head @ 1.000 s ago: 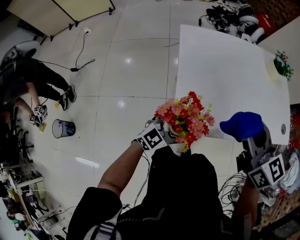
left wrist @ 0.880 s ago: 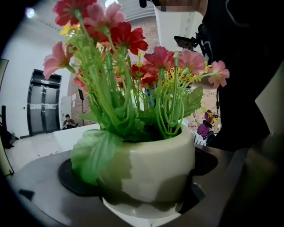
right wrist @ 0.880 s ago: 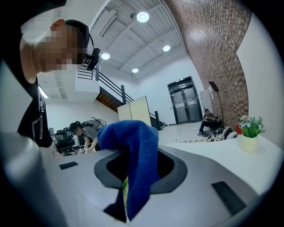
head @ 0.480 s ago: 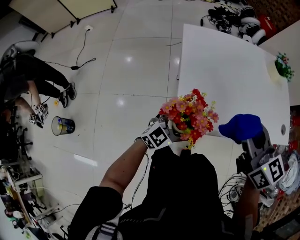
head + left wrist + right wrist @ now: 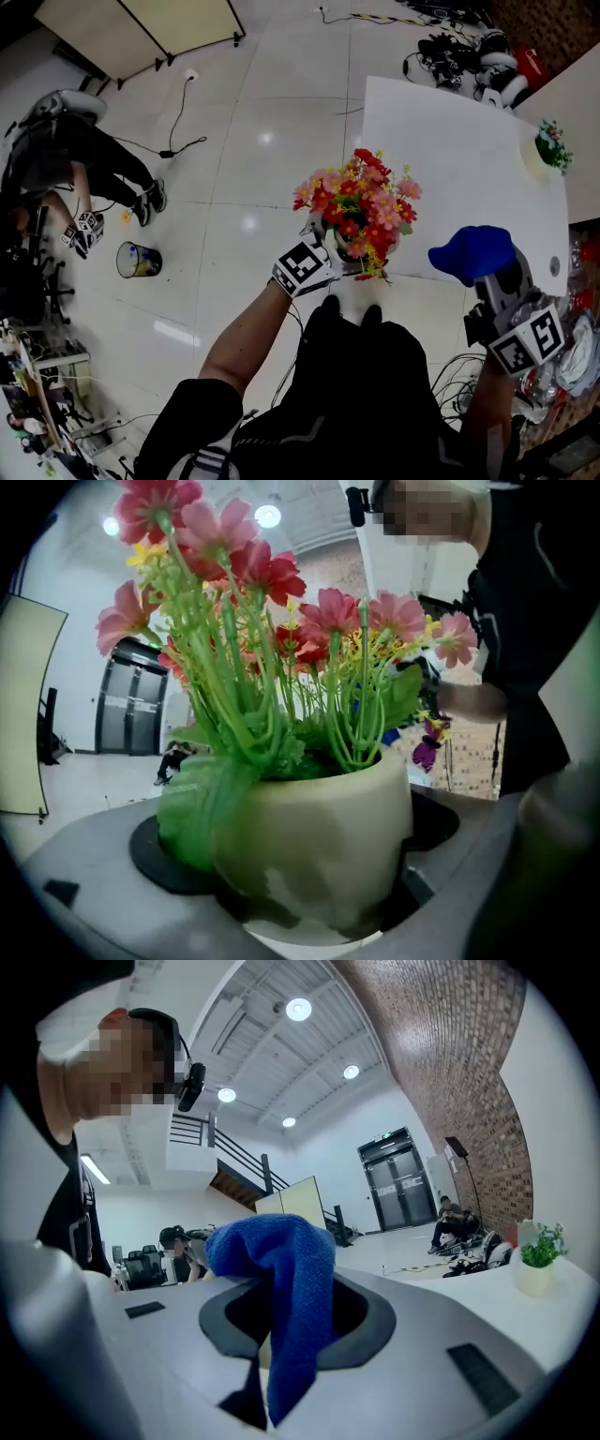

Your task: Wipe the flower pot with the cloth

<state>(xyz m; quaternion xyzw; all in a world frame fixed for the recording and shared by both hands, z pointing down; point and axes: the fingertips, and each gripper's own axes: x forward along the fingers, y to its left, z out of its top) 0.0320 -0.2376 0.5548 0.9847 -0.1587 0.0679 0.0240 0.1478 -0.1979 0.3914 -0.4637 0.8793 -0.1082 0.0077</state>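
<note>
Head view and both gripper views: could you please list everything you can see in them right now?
flower pot: 1, cream with red and pink flowers, held in the air by the table's near corner
cloth: 1, blue, draped from the right gripper
table: 1, white, ahead on the right
small potted plant: 1, green in a pale pot, table's far corner
bin: 1, dark, floor at left
cable: 1, black, on the floor
seated person: 1, dark clothes, far left
left gripper: 1, grey, shut on the flower pot
right gripper: 1, grey, shut on the cloth
</note>
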